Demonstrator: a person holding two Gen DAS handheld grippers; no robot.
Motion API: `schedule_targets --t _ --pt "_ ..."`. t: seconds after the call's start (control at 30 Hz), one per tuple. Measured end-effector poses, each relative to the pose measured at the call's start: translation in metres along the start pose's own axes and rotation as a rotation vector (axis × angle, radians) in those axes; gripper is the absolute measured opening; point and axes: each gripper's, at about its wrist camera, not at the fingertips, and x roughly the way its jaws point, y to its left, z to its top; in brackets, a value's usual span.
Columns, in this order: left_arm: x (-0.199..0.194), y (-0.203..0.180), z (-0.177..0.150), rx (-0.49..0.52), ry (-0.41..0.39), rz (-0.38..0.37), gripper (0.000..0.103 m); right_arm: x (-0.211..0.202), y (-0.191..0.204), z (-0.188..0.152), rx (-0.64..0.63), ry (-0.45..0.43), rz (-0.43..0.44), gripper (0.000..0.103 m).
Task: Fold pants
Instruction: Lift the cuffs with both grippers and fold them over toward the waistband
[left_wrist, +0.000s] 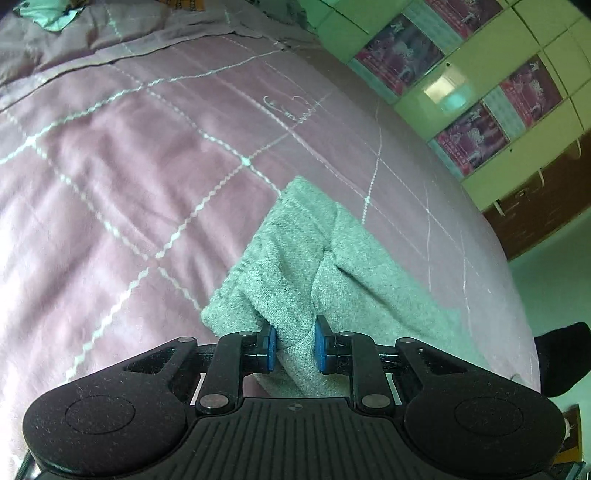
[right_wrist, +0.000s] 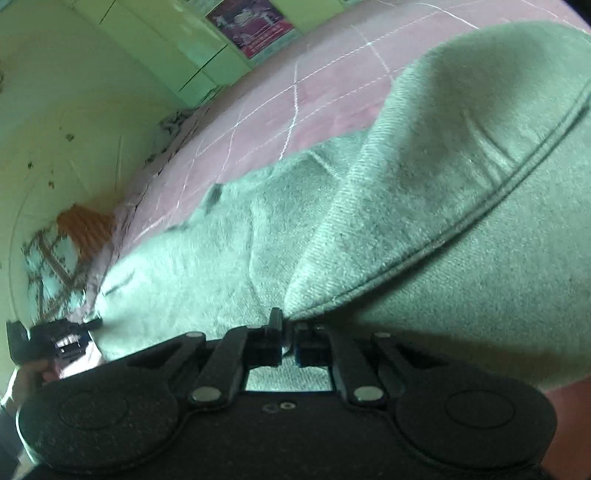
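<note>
Grey knit pants (left_wrist: 295, 258) lie on a pink quilted bed (left_wrist: 129, 166). In the left wrist view my left gripper (left_wrist: 294, 345) is shut on a bunched fold of the leg end, the cloth pinched between its blue pads (left_wrist: 271, 347). In the right wrist view the pants (right_wrist: 406, 203) fill most of the picture, with a seamed band curving across them. My right gripper (right_wrist: 288, 339) is shut on the edge of that band, its jaws nearly together. The left gripper (right_wrist: 55, 339) and a hand show at the far left.
The bed's edge (left_wrist: 517, 295) runs down the right side, with floor beyond it. Green cupboard doors (left_wrist: 480, 92) with pink pictures stand behind. A dark object (left_wrist: 561, 354) sits past the bed edge. A crumpled bedcover (left_wrist: 110, 37) lies at the back.
</note>
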Motion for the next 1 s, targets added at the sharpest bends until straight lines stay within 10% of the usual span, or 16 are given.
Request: schedule_targets --t 0.5,0.7,0.9,1.0 --pt "-0.014 -0.012 0.0 0.148 0.015 0.071 0.021 0.003 0.009 0.004 -0.024 0.036 -0.034 0.006" --pt "-0.005 -0.039 -0.008 0.299 0.052 0.229 0.021 0.002 0.002 0.0 -0.064 0.03 -0.048 0.005" --pt "-0.051 -0.072 -0.03 0.296 -0.135 0.305 0.053 -0.034 0.007 -0.002 -0.017 -0.105 0.004 0.068" --pt "-0.054 -0.08 -0.051 0.235 -0.109 0.231 0.053 -0.059 -0.015 0.001 0.05 -0.171 0.021 0.064"
